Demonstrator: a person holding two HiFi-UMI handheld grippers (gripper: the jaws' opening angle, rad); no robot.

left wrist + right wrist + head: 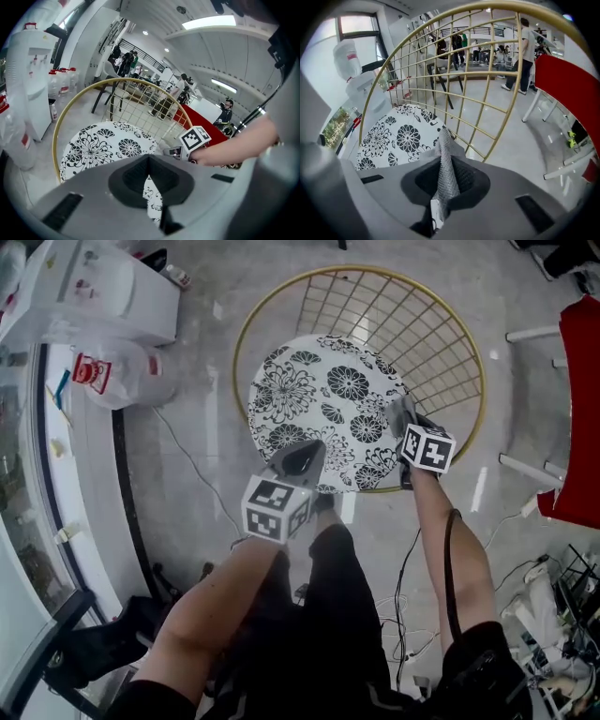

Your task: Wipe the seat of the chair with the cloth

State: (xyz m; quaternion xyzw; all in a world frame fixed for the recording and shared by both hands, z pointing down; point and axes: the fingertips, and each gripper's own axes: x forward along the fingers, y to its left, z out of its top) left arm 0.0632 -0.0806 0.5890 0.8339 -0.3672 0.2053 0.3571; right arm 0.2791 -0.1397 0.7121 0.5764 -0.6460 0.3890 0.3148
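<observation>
The right gripper [401, 416] pinched the grey cloth [446, 164] at the right edge of the floral seat [314, 390] (gold wire back [517, 56] just behind), while the left gripper [303, 458], jaws pressed together and empty, hung over the seat's near edge.

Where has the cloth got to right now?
The grey cloth is pinched in the right gripper, at the right edge of the flower-patterned seat, close to the gold wire backrest.

Open room above the seat [319, 399], gold wire backrest [412, 324] fencing its far side, red chair [579, 418] at right, well apart
</observation>
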